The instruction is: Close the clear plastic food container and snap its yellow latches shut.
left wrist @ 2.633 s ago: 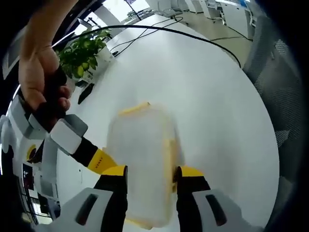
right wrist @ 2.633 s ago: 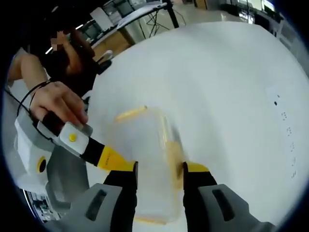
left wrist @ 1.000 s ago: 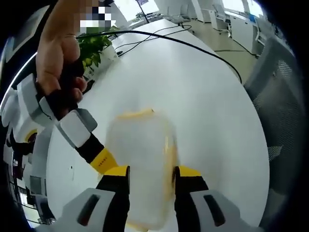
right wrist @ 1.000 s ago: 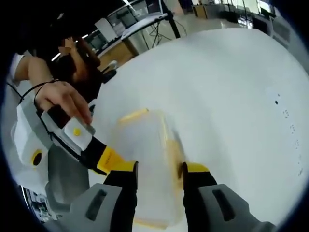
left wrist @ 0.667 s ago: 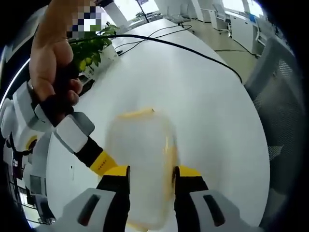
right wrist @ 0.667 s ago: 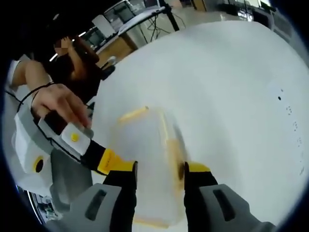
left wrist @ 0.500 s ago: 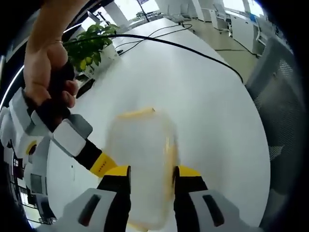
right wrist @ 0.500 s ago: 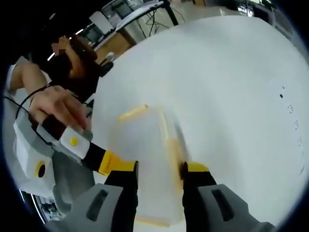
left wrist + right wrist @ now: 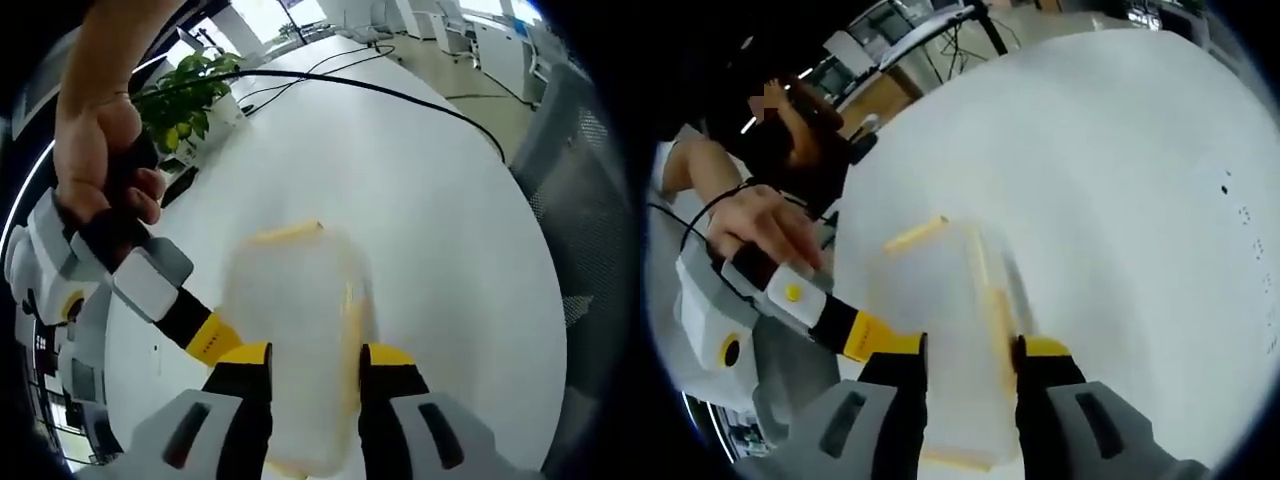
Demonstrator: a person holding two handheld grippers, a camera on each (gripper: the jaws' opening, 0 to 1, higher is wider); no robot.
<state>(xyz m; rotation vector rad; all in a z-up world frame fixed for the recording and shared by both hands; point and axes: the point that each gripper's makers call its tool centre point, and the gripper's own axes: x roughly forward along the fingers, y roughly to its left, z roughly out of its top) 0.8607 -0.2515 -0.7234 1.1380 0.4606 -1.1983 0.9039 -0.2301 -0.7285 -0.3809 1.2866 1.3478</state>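
Observation:
The clear plastic container [image 9: 295, 320] sits lengthwise between the jaws of my left gripper [image 9: 315, 362], which is shut on its sides. One yellow latch [image 9: 285, 234] lies at its far end, and another yellow latch [image 9: 352, 318] runs along the right side against my right jaw. In the right gripper view the same container [image 9: 940, 320] is clamped by my right gripper [image 9: 965, 352], with a far latch [image 9: 915, 235] and a side latch [image 9: 995, 310]. The lid looks down on the box. Each view shows the other gripper [image 9: 150, 285] [image 9: 805, 300] coming in from the left, hand-held, its yellow tip at the container's side.
The white table [image 9: 420, 200] spreads beyond the container. A black cable [image 9: 400, 95] curves across its far part and a potted plant [image 9: 185, 100] stands at the far left. A grey mesh chair [image 9: 590, 230] is off the right edge. A seated person [image 9: 790, 120] is behind the table.
Both views shifted a little with the hands. The container stays fixed between both pairs of jaws, and the hands on the other grippers moved only slightly.

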